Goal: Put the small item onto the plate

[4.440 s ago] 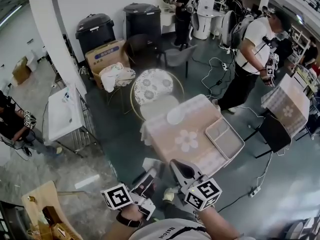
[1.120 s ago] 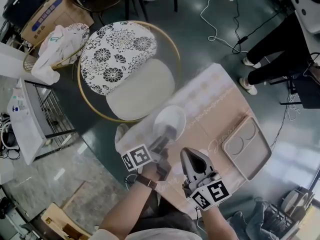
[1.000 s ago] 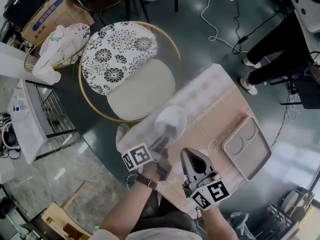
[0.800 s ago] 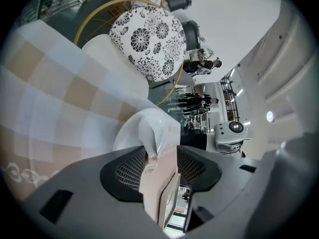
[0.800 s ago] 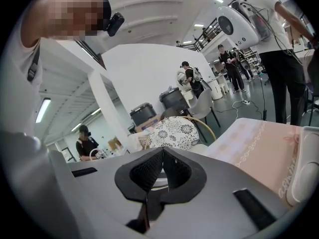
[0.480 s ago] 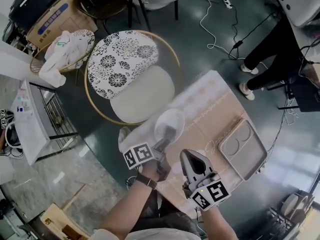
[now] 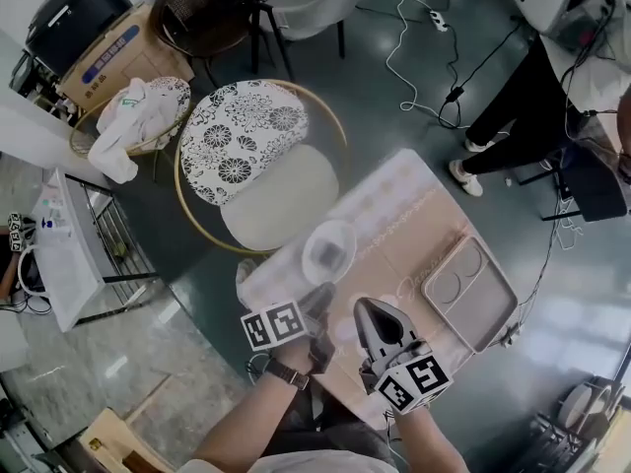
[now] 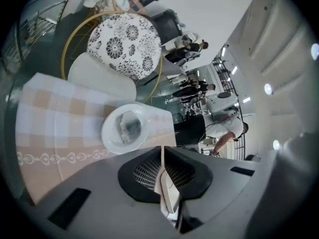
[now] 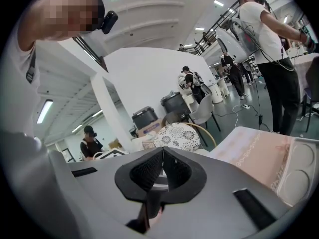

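Note:
A white plate [image 7: 328, 252] stands near the far left edge of the pink-clothed table [image 7: 414, 220]. In it lies the small grey item [image 7: 330, 251], also seen in the left gripper view as a crumpled grey item [image 8: 130, 127] on the plate [image 8: 110, 133]. My left gripper [image 7: 319, 301] hangs just short of the plate on the near side. Its jaws are closing, with nothing between them [image 8: 162, 148]. My right gripper [image 7: 364, 309] hovers beside it over the table's near part, shut and empty [image 9: 162, 152].
A beige two-well tray [image 7: 471, 286] lies at the table's right end. A round chair with a flowered cushion [image 7: 246, 146] stands just beyond the plate. A person [image 7: 552, 77] stands at the far right, with cables [image 7: 424, 28] on the floor nearby.
My left gripper has drawn back from over the plate toward me. The small item now lies uncovered in the plate. The right gripper has hardly moved.

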Motion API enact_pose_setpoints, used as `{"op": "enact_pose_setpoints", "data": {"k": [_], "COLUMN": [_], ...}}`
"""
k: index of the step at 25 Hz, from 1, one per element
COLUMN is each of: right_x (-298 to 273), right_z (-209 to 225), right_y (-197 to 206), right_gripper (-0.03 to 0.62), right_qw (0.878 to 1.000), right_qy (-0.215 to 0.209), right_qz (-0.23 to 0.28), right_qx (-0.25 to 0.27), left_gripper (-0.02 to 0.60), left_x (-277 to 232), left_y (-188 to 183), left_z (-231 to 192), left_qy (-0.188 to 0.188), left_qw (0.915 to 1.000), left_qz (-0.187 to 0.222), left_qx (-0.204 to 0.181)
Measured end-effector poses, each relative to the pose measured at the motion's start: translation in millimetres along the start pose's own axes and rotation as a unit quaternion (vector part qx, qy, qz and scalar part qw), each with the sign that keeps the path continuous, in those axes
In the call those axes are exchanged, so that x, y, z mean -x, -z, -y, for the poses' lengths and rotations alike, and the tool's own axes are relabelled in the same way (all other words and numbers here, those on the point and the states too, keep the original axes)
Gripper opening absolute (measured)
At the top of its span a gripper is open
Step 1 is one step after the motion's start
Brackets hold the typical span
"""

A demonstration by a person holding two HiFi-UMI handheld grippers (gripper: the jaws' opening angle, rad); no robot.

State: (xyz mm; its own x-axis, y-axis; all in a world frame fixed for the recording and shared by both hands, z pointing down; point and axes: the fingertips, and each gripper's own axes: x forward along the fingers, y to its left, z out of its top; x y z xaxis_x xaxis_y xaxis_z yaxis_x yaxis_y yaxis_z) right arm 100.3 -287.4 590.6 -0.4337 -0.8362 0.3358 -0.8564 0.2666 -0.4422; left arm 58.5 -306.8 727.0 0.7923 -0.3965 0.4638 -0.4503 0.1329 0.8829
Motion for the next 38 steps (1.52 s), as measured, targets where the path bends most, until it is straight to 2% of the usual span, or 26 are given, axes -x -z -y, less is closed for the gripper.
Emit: {"op": "enact_pose_setpoints", "data": {"k": [4, 7, 9, 12, 16, 27, 30, 38], "right_x": [13.0, 30.2, 43.5, 65.6, 93.0, 154.0, 167.3, 187.7], "right_z": [-14.5, -27.8, -37.5, -54.4, -75.3, -134.3, -147.9, -173.6], "right_y": [-13.6, -25.7, -33.0, -42.3, -54.8, -78.7, -83.1, -81.4], "right_gripper": [0.014, 0.014, 0.014, 0.014, 0.014, 0.014, 0.014, 0.014], "right_qw": [1.0, 1.0, 1.0, 0.999, 0.997, 0.991, 0.988, 0.982], "right_qy": [-0.003, -0.011, -0.017, -0.026, -0.042, -0.072, -0.079, -0.097], "right_qz": [-0.001, 0.002, 0.006, 0.011, 0.023, 0.061, 0.069, 0.08], "right_qx": [0.002, 0.01, 0.018, 0.031, 0.052, 0.098, 0.118, 0.144], "left_gripper": [0.005, 0.005, 0.003, 0.003, 0.005, 0.005, 0.005, 0.005], "left_x": [34.4, 65.3, 88.6, 124.8, 162.0, 237.4, 250.4, 269.3], "left_y": [8.4, 18.3, 25.8, 39.3, 60.1, 107.8, 116.5, 135.1], "left_z": [49.9, 91.5, 121.5, 160.6, 197.9, 253.4, 260.4, 264.2], "left_qy": [0.024, 0.044, 0.057, 0.066, 0.07, 0.087, 0.09, 0.09], "left_qw": [0.9961, 0.9869, 0.9757, 0.9526, 0.926, 0.8845, 0.8792, 0.8717], "left_qz": [0.008, 0.024, 0.04, 0.071, 0.107, 0.172, 0.187, 0.208], "left_qx": [-0.085, -0.154, -0.208, -0.289, -0.355, -0.425, -0.429, -0.434]}}
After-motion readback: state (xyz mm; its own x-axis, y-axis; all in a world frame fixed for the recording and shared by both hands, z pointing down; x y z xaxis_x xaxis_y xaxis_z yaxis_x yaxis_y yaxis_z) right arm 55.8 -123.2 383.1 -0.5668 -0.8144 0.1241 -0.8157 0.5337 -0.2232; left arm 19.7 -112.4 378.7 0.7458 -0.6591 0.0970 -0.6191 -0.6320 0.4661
